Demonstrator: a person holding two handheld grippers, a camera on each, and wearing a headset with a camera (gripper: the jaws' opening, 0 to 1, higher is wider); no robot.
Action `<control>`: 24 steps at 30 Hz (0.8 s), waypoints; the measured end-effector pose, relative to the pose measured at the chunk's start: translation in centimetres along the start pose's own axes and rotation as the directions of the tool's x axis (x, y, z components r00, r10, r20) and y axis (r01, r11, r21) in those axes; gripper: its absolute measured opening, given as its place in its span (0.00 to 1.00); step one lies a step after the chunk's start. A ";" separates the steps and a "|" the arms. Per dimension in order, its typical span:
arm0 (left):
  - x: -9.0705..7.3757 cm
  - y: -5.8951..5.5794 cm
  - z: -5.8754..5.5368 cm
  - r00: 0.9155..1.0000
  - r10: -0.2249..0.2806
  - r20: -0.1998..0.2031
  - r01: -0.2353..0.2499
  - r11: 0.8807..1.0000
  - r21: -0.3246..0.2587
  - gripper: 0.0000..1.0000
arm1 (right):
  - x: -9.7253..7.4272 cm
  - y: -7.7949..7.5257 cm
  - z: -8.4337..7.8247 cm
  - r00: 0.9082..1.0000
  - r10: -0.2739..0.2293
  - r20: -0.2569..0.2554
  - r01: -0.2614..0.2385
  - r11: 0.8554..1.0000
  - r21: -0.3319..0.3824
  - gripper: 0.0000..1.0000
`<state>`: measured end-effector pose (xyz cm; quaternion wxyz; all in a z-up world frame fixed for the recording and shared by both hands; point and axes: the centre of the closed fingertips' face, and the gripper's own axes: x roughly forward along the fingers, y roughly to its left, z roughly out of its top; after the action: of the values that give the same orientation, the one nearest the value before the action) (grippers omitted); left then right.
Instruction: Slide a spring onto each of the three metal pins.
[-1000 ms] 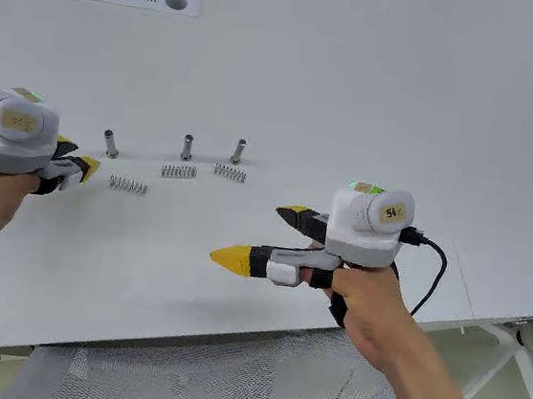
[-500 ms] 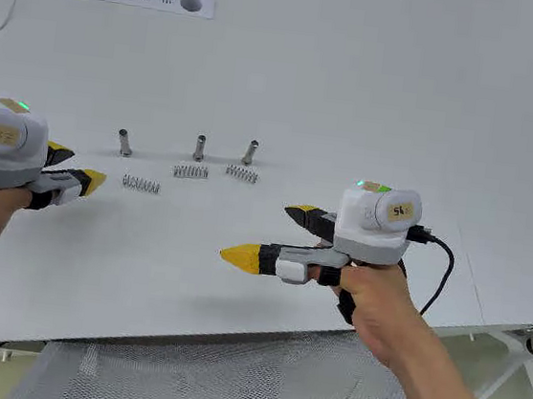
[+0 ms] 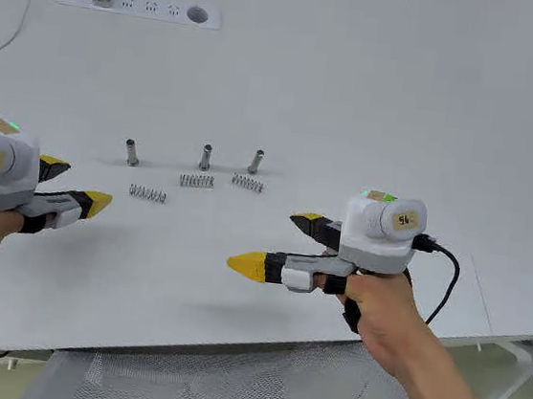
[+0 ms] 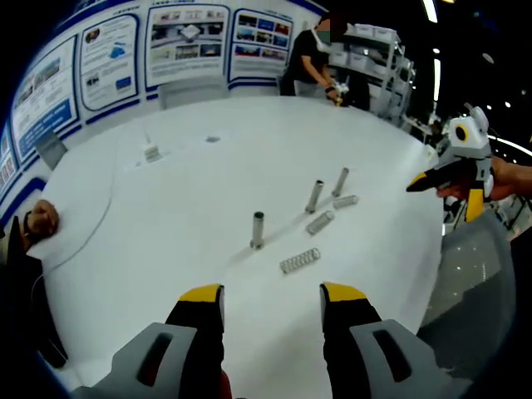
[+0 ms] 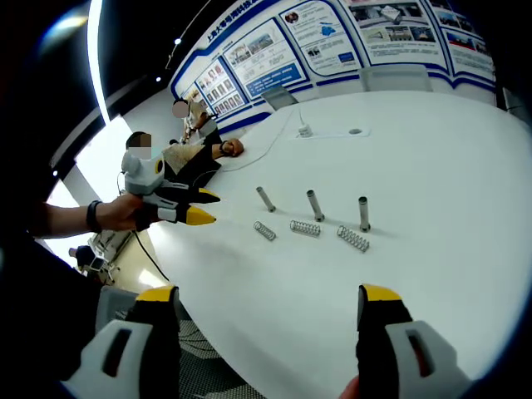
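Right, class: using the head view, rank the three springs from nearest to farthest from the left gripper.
1. The left spring, closest to the left gripper.
2. The middle spring, farther right along the row.
3. The right spring, at the row's far end.

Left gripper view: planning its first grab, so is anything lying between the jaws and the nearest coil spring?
Nothing visible. Bare white tabletop lies between the yellow-tipped left gripper and the nearest small metal coil spring.
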<state>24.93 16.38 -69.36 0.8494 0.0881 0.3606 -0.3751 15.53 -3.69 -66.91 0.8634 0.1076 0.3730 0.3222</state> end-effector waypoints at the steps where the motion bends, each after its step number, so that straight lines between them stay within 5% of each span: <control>1: -0.1 -0.1 0.0 1.000 -0.002 0.000 0.002 1.000 0.001 0.49 | 0.0 0.0 0.0 1.000 0.001 -0.001 -0.001 1.000 0.000 0.89; 24: -2.4 -1.2 -1.2 0.999 -0.051 -0.017 0.052 0.998 0.025 0.67 | 0.4 0.3 0.3 1.000 -0.004 -0.003 0.004 1.000 -0.005 0.90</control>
<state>22.37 17.44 -68.47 0.8352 0.0926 0.3651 -0.4007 15.80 -3.18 -66.86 0.8638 0.1039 0.3737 0.3217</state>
